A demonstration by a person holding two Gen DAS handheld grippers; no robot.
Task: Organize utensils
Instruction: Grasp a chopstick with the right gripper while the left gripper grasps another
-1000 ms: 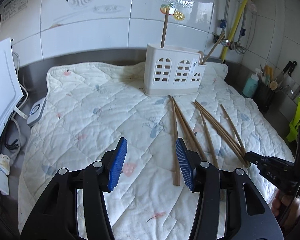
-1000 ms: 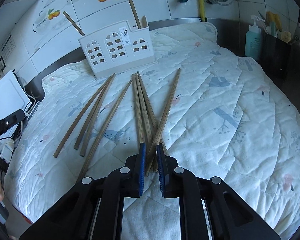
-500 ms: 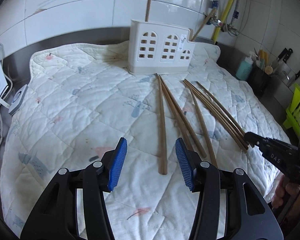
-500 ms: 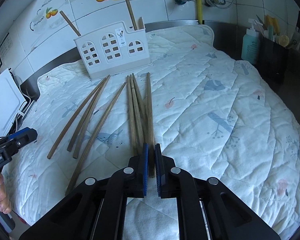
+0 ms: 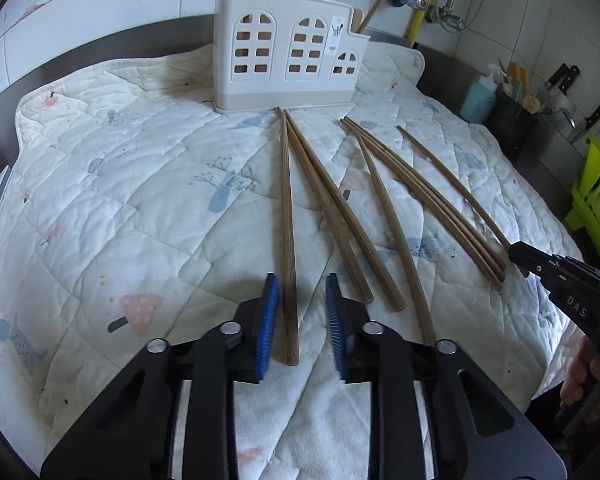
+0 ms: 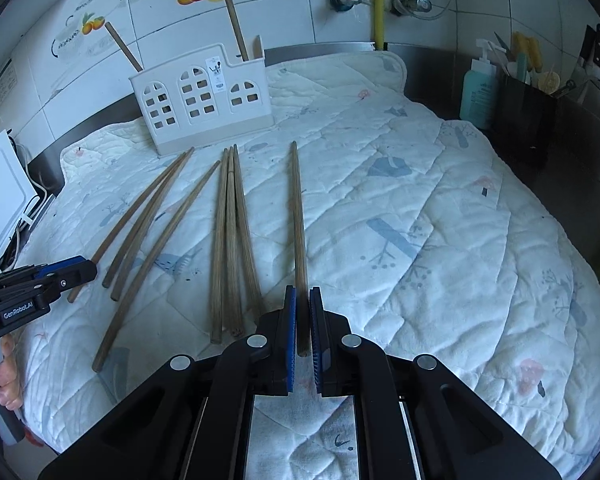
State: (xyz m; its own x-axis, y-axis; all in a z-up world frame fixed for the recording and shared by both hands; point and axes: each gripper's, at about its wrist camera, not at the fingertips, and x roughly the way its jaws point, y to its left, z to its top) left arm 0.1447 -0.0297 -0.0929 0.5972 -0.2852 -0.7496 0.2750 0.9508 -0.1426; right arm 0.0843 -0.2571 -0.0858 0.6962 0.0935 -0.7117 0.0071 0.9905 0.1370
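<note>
Two grippers, one chopstick each

Right gripper (image 6: 303,312) clamps a chopstick (image 6: 297,216) on the quilt (image 6: 440,240); left gripper (image 5: 300,312), jaws just closing, straddles another chopstick (image 5: 287,220) untouched. Center before squeezing, then carry to holder (image 5: 288,52).

A steel table (image 6: 572,184) carries a white quilted mat (image 6: 440,220) printed with small mushrooms and plants. On the mat, a white utensil holder (image 6: 202,98) stands upright near the back edge. In front of it wooden chopsticks (image 5: 286,216) lie flat, fanned out lengthwise toward the holder. Beside the mat, a teal bottle (image 6: 476,92) and a dark caddy (image 6: 526,116) stand on the bare steel.
</note>
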